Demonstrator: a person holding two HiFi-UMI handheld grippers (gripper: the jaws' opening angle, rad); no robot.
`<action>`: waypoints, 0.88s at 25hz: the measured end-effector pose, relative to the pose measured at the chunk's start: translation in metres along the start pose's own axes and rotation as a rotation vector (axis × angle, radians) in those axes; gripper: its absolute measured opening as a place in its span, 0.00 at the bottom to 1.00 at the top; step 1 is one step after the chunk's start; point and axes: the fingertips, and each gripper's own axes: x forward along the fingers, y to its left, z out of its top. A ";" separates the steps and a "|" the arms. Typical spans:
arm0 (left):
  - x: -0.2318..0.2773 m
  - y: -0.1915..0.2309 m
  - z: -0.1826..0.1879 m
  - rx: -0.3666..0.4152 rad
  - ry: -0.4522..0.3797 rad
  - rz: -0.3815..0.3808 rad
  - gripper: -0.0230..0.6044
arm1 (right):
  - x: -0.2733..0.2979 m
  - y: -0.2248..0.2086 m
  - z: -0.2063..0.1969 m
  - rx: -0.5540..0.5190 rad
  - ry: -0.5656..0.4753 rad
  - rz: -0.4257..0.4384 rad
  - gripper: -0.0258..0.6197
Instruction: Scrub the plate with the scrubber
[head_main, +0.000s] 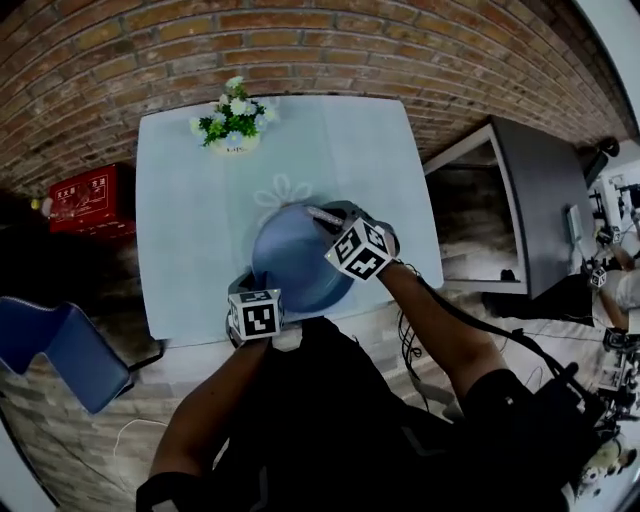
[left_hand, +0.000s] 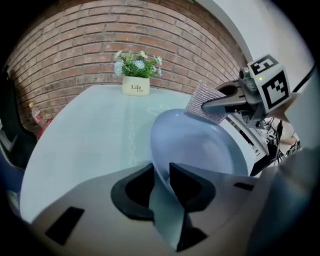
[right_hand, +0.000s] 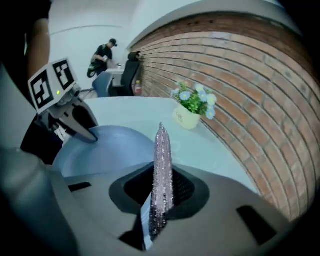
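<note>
- Head view: the blue plate (head_main: 295, 265) sits over the near edge of the pale table (head_main: 190, 220), well apart from the flower pot (head_main: 235, 125) at the far side. The left gripper (head_main: 258, 285) meets the plate's near rim. The right gripper (head_main: 328, 217) reaches over its far rim with the scrubber (head_main: 320, 214).
- Left gripper view: the jaws are clamped on the plate's rim, one pad on each face, and the plate stands tilted up from the table. The scrubber hovers at the plate's upper edge; I cannot tell whether it touches.
- Right gripper view: the jaws are closed on the silvery, glittery scrubber, seen edge-on and sticking straight out between them.
- Handling, as a judgement: the plate looks stiff, smooth and probably slippery, so the rim is the sensible place to grip, firmly enough to resist the scrubbing push. The scrubber looks thin, light and soft; held by one edge it will likely flex, so press its flat face on.
</note>
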 end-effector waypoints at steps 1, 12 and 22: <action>0.000 0.000 0.000 -0.014 -0.006 0.015 0.21 | 0.003 0.000 0.003 -0.092 -0.007 0.017 0.15; 0.000 0.003 0.002 -0.059 -0.026 0.104 0.18 | 0.026 0.013 0.000 -0.925 -0.039 0.019 0.14; -0.005 0.003 -0.001 -0.155 -0.032 0.128 0.17 | 0.028 0.019 -0.042 -0.902 0.151 0.112 0.14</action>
